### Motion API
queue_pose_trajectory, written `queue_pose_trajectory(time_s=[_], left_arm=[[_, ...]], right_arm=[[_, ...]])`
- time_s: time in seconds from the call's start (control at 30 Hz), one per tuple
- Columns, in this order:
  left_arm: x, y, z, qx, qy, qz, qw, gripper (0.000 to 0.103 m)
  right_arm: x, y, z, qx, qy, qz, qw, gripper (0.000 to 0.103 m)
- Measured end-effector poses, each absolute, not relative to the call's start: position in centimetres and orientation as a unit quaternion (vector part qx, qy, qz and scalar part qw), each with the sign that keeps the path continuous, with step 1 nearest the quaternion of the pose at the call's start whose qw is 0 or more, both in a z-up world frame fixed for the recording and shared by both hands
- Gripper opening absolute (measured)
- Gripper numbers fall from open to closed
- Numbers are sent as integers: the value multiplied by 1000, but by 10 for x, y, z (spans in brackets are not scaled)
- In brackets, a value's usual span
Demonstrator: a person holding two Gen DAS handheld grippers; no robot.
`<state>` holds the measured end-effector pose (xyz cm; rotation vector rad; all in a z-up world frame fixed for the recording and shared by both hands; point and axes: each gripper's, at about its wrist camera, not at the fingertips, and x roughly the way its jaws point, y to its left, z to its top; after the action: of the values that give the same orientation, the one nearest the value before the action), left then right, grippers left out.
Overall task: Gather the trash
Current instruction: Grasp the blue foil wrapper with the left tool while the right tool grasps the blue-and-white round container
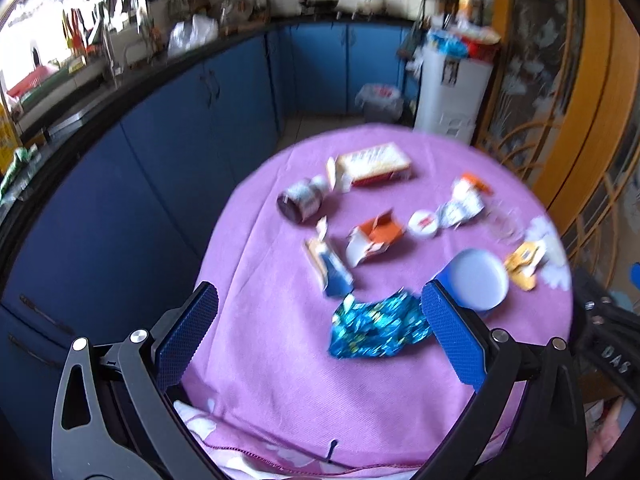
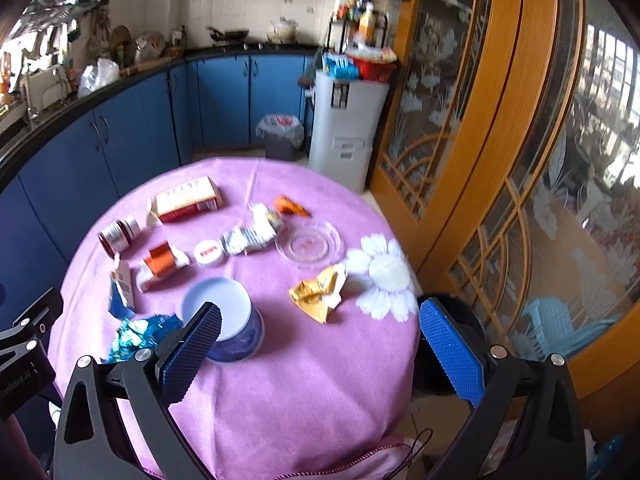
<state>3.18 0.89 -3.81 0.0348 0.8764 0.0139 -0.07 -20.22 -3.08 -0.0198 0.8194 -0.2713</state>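
Observation:
Trash lies on a round table with a pink cloth point(image 1: 280, 380) point(image 2: 300, 380). A crumpled shiny blue wrapper point(image 1: 372, 328) point(image 2: 140, 334) lies nearest, just ahead of my open, empty left gripper point(image 1: 320, 324). A blue tub with a white lid point(image 1: 476, 280) point(image 2: 224, 320) stands beside it, behind the left finger of my open, empty right gripper point(image 2: 320, 336). A yellow wrapper point(image 1: 524, 264) point(image 2: 320, 292), an orange torn box point(image 1: 372, 238) point(image 2: 160, 264), a blue-white carton scrap point(image 1: 330, 264) point(image 2: 120, 292) and a small white lid point(image 1: 424, 224) point(image 2: 208, 254) lie further off.
A dark jar on its side point(image 1: 302, 200) point(image 2: 118, 234), a red-white box point(image 1: 376, 164) point(image 2: 188, 200), white crumpled packaging point(image 1: 464, 200) point(image 2: 252, 232) and a clear glass dish point(image 2: 308, 244) sit farther back. A lined bin point(image 2: 280, 136) point(image 1: 378, 102) stands by blue cabinets point(image 1: 160, 152).

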Motion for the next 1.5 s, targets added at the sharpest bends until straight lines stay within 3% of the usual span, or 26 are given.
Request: queue_pose_trajectory(time_s=[0.47, 0.83, 1.27, 1.5], left_arm=[[70, -11, -112, 27, 555, -66, 829, 100], [93, -22, -138, 38, 588, -73, 804, 99], [103, 24, -135, 10, 572, -6, 820, 72], [102, 39, -129, -8, 561, -6, 828, 63]], right_arm=[[30, -211, -82, -18, 485, -114, 867, 97], [56, -200, -103, -34, 510, -84, 855, 97], [70, -156, -104, -51, 508, 26, 859, 97], [76, -133, -102, -51, 500, 68, 862, 97]])
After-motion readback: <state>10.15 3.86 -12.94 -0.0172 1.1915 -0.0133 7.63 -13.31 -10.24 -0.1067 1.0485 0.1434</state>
